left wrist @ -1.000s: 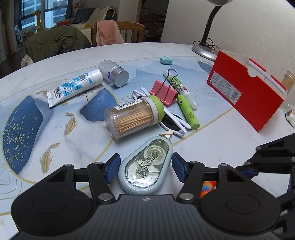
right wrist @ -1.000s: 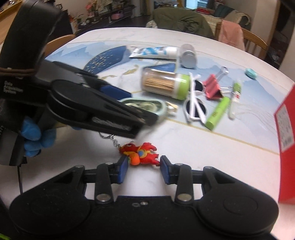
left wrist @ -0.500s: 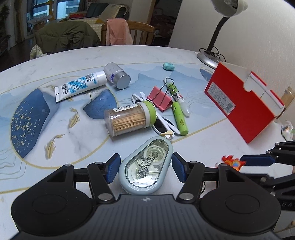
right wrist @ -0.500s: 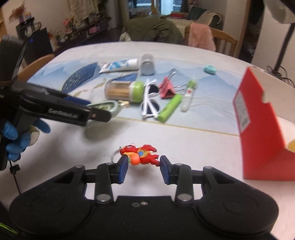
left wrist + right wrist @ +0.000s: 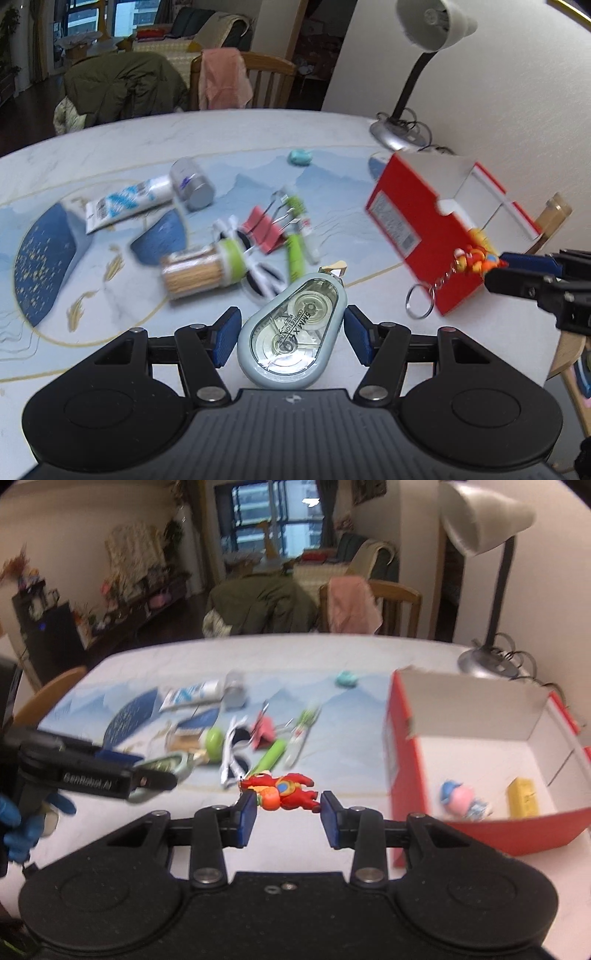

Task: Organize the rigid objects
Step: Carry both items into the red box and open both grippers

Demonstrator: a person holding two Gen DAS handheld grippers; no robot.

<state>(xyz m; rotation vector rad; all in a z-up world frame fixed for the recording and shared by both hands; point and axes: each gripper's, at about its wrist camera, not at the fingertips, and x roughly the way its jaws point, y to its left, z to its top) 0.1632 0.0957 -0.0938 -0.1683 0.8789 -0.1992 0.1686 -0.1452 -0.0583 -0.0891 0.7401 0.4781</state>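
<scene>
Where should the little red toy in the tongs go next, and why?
Probably over the red box and let go. The right tongs hold the red keychain toy in the air beside the box, which is open, with a pink figure and a yellow block already inside.

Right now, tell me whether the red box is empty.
Not empty: the red box holds a pink-and-blue toy and a yellow block.

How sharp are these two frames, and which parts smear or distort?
Left wrist view: the correction tape in the left claw is crisp, while the toothpick jar and sunglasses on the table smear. Right wrist view: the red keychain figure in the right claw is fairly sharp, the table clutter streaked; fisheye bends the red box.
</scene>
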